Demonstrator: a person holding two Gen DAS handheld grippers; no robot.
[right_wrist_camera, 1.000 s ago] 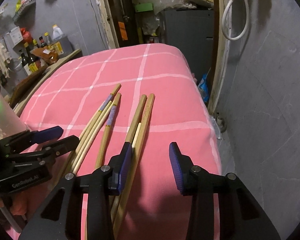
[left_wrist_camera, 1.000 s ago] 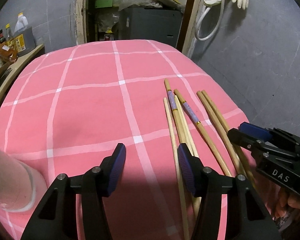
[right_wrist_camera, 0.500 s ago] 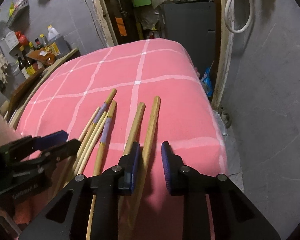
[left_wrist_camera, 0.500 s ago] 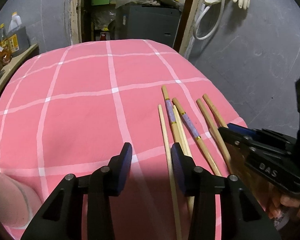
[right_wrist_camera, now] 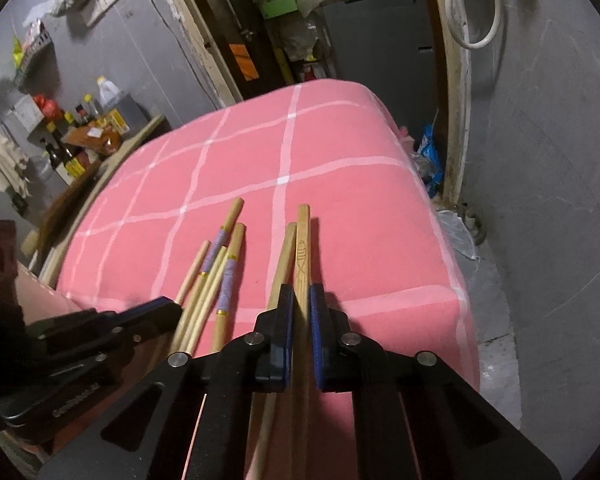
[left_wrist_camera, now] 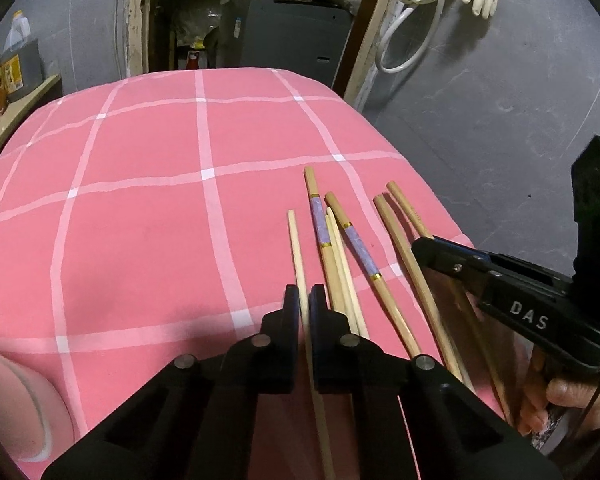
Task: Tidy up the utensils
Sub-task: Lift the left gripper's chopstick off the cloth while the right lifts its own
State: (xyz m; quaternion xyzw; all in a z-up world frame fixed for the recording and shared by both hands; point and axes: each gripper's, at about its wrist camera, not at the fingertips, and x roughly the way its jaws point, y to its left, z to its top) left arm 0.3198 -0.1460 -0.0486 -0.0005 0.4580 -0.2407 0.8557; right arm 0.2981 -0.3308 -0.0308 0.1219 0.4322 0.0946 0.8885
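Observation:
Several wooden chopsticks lie side by side on a pink checked cloth. My left gripper is shut on the leftmost plain chopstick. Right of it lie two chopsticks with purple bands and another plain one. My right gripper is shut on the rightmost chopstick, which has a small drawing on it; its partner lies just left of the jaws. The right gripper also shows in the left wrist view, and the left gripper in the right wrist view.
The cloth drops off at its right edge to a grey floor. A pale pink cup stands at the near left. A shelf with bottles is at the far left. A doorway with clutter is behind.
Both grippers have gone from wide open to shut, the left on the leftmost chopstick and the right on the rightmost one. Both have moved slightly forward over the chopsticks.

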